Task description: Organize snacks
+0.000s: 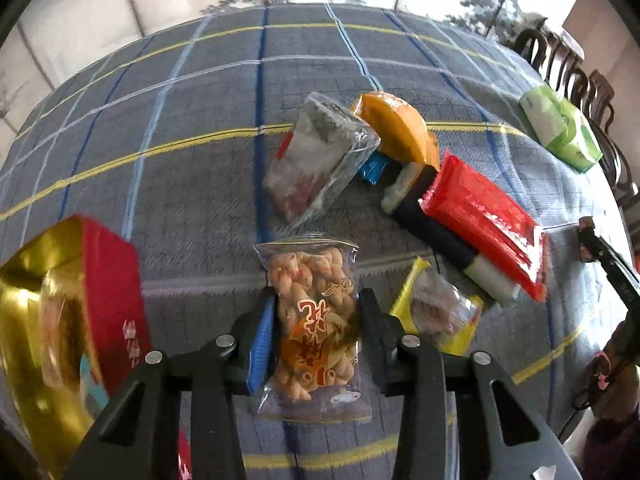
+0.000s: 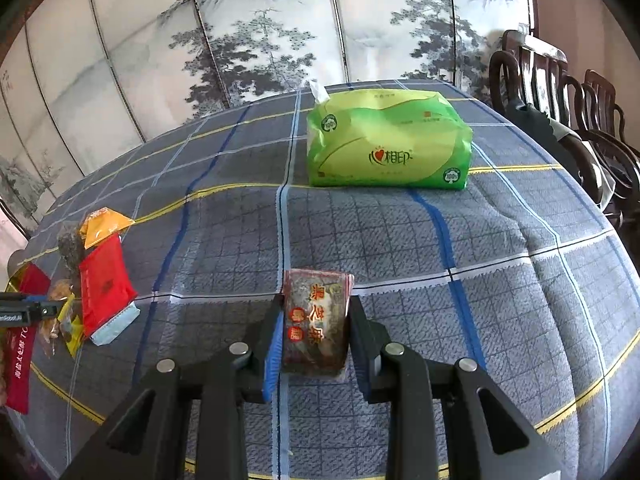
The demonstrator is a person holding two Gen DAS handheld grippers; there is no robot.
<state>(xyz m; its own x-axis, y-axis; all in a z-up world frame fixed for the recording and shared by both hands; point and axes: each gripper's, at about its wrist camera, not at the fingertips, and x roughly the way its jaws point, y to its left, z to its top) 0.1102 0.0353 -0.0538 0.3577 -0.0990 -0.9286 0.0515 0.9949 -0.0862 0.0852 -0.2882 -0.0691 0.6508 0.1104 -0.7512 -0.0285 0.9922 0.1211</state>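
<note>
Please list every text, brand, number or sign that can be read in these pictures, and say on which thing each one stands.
"相印", after a heart sign: green tissue pack.
"100%" in round seals: same pack.
Red characters on twisted-snack bag in left tongs: unreadable.
Print on dark snack pack in right tongs: unreadable.
White print on red box: blurred.

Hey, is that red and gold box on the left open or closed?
Open. The red and gold box shows its shiny gold interior with no lid over it; something pale seems to sit inside.
</note>
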